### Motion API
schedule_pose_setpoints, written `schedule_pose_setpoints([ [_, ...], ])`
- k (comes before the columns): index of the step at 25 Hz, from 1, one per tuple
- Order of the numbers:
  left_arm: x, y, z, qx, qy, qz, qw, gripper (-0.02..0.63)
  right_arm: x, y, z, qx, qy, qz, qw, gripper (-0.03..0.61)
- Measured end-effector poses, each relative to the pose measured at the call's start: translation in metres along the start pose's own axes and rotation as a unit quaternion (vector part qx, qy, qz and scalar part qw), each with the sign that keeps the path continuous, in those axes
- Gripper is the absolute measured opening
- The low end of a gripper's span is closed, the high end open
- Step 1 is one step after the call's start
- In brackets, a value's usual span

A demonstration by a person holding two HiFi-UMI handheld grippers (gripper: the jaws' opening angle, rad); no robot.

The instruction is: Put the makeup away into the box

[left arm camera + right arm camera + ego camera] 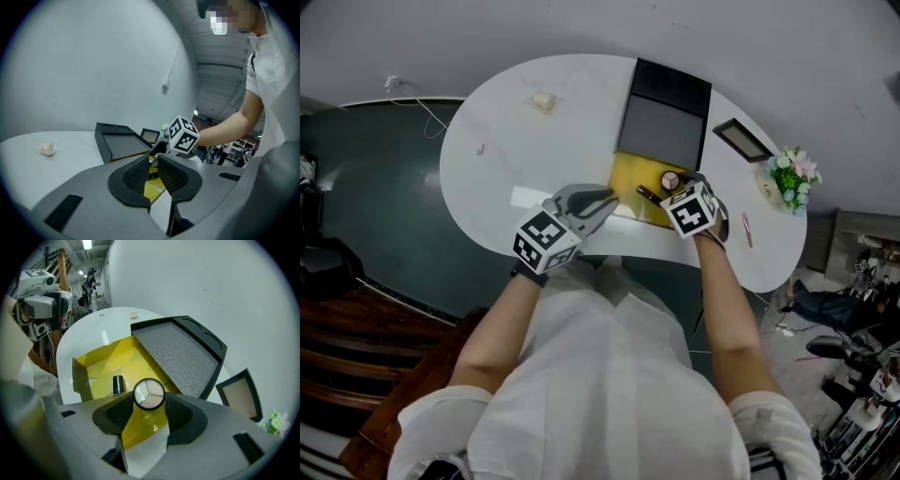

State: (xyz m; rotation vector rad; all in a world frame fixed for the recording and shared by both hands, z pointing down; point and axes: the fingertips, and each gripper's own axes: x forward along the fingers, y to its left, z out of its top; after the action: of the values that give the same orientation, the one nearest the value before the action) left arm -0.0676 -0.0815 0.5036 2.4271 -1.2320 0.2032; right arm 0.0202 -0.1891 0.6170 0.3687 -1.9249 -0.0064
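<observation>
The yellow box is clear from above. Its floor is bare toward 9 o'clock, with only a dark tube lying near the middle. At 12 o'clock the tilted-back lid walls off the far side. The right tool, clamped on a round compact, fills the box's 3 o'clock side. The left tool, jaws narrowly apart with nothing between them, crowds its 8 o'clock edge. The counter is free from 9 to 11 o'clock, save a small pale lump. A picture frame and flowers stand at 2 o'clock.
</observation>
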Motion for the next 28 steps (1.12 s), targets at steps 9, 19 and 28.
schedule_pose_setpoints([
  [9,-0.004,0.010,0.001,-0.002,0.001,-0.004,1.0000,0.064,0.018,0.002,0.000,-0.005,0.025,-0.009,1.000,0.209],
  [19,-0.007,0.023,0.002,-0.005,0.006,-0.011,0.9999,0.064,0.030,0.002,-0.001,0.001,0.041,-0.010,0.999,0.209],
  [28,-0.006,0.028,0.002,-0.003,0.012,-0.021,0.9997,0.064,0.031,0.002,-0.001,-0.001,0.038,-0.005,0.999,0.209],
])
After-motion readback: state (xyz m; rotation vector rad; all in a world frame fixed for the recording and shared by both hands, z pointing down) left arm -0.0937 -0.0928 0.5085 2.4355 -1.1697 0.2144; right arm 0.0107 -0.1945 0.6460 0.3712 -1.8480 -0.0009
